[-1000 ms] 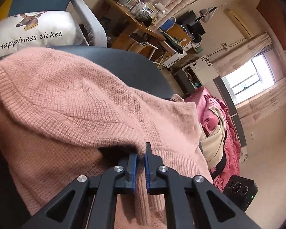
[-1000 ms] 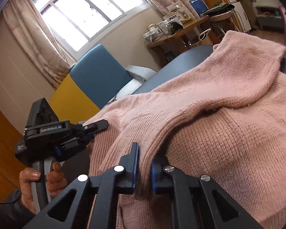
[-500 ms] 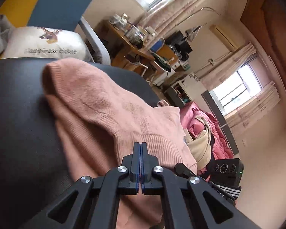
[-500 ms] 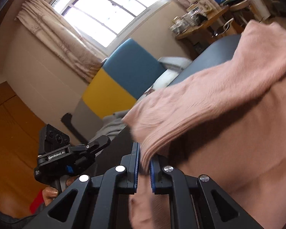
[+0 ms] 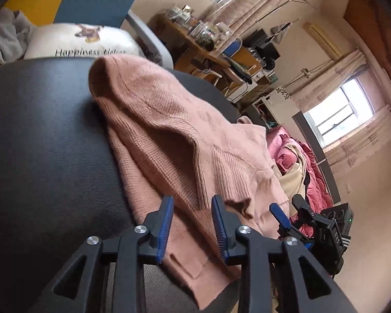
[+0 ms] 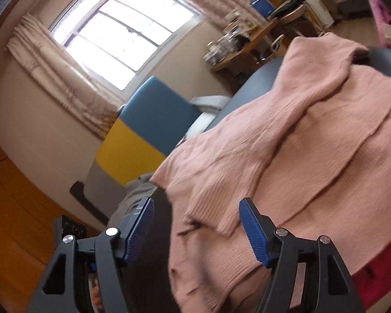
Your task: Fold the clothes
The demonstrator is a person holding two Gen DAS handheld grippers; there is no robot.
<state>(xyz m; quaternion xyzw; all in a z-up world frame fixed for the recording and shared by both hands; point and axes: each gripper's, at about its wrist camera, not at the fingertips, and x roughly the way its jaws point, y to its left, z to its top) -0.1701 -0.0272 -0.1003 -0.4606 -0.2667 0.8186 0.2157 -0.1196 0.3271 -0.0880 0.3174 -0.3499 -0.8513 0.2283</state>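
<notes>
Pink knit sweater (image 5: 169,135), blue-padded claws

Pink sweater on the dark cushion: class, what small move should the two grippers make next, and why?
Probably draw both back clear. The left gripper and right gripper are opening, pads off the knit, and the pink sweater already lies doubled on the dark cushion.

Sweater (image 5: 174,130) folded on table (image 5: 44,143); pillow (image 5: 78,41) behind table; clothes heap (image 5: 299,167) to right; cluttered desk (image 5: 195,49) farther back.
</notes>
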